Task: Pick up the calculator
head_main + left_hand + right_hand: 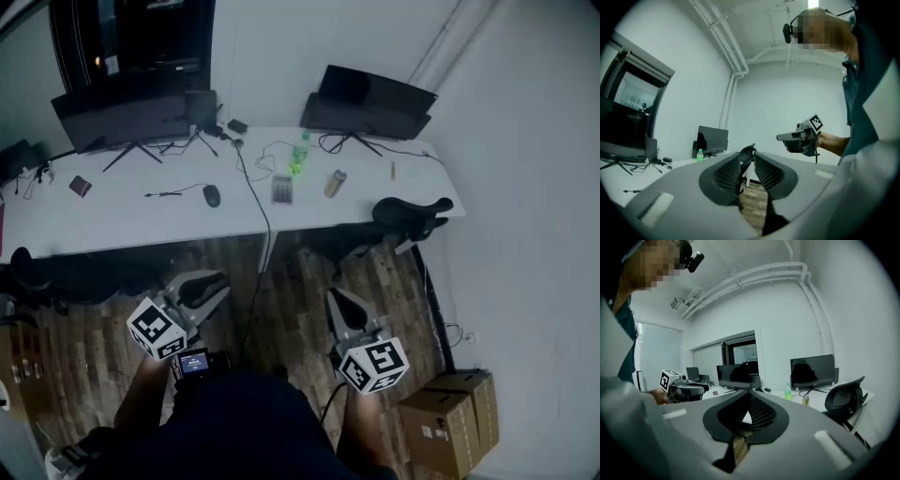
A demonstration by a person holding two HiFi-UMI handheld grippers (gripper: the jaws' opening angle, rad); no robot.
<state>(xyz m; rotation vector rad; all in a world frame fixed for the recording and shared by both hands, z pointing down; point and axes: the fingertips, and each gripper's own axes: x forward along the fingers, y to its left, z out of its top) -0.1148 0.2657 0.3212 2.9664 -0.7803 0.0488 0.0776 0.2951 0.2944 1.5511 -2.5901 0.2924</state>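
Note:
The calculator [282,189], small and grey with dark keys, lies flat on the white desk [122,216] near its middle, between a black mouse [212,195] and a can [335,183]. Both grippers hang well short of the desk, over the wooden floor, close to the person's body. My left gripper [216,282] has its jaw tips together with nothing between them; in its own view the left gripper [749,153] looks toward a desk chair. My right gripper [337,296] is also shut and empty, and the right gripper [749,392] faces the desk and monitors.
A green bottle [298,155] stands behind the calculator among loose cables. Two monitors [127,117] [367,101] stand at the desk's back. Black office chairs [411,215] sit at the desk's front edge. Cardboard boxes [450,420] stand on the floor at right.

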